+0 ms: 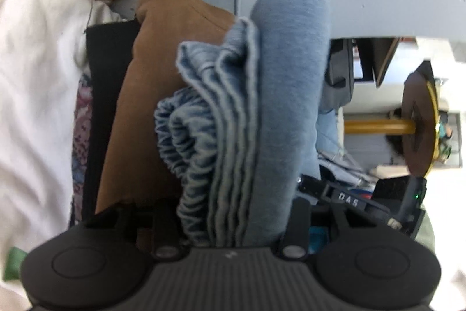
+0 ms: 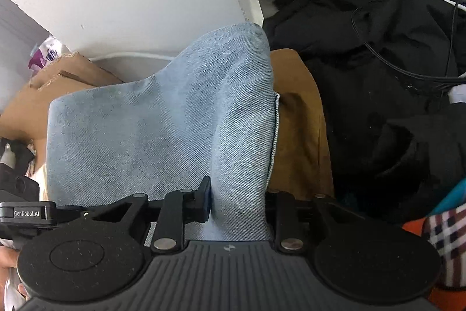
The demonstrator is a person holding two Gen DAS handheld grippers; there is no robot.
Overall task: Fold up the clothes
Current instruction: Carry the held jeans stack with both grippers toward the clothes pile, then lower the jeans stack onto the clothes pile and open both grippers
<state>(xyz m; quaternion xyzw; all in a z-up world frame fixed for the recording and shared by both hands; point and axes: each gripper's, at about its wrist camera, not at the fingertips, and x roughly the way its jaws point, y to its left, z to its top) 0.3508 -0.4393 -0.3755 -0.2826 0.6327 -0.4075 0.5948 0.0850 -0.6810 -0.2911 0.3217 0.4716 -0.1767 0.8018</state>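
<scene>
Gripping folded jeans [image 1: 279, 112] at both ends, left gripper [image 1: 233, 226] and right gripper [image 2: 237, 212] clenched on denim; lower level onto brown garment [image 2: 300, 130], edges aligned.

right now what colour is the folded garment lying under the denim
Tan brown, plain with no pattern; the right wrist view shows it best, just right of the light blue denim.
</scene>
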